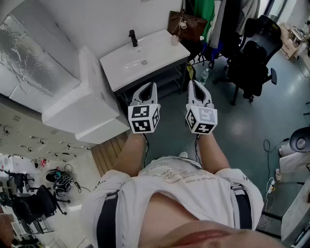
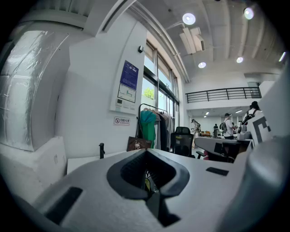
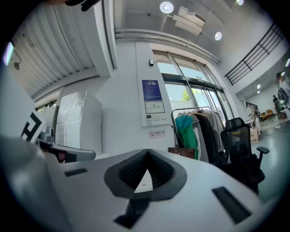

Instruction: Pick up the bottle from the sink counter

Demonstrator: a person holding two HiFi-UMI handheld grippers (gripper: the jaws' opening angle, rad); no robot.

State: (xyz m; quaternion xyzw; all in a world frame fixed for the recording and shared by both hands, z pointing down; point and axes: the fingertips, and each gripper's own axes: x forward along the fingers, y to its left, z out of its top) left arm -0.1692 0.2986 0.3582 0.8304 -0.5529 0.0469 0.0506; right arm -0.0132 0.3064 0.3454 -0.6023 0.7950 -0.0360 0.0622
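Note:
In the head view a white sink counter (image 1: 155, 60) with a black faucet (image 1: 132, 38) stands ahead. A small pale bottle-like container (image 1: 174, 39) sits on its far right corner. My left gripper (image 1: 153, 85) and right gripper (image 1: 192, 83) hover side by side in front of the counter, well short of the container. On both, the jaws meet at the tips with nothing between them. The left gripper view shows its shut jaws (image 2: 146, 151) and the faucet (image 2: 101, 150) beyond. Shut jaws (image 3: 147, 151) fill the lower part of the right gripper view too.
White foam blocks (image 1: 82, 101) lie left of the counter. A brown bag (image 1: 186, 24) and hanging clothes (image 1: 206, 14) stand behind it. A plastic bottle (image 1: 205, 76) stands on the floor at its right. A black office chair (image 1: 252, 58) is further right.

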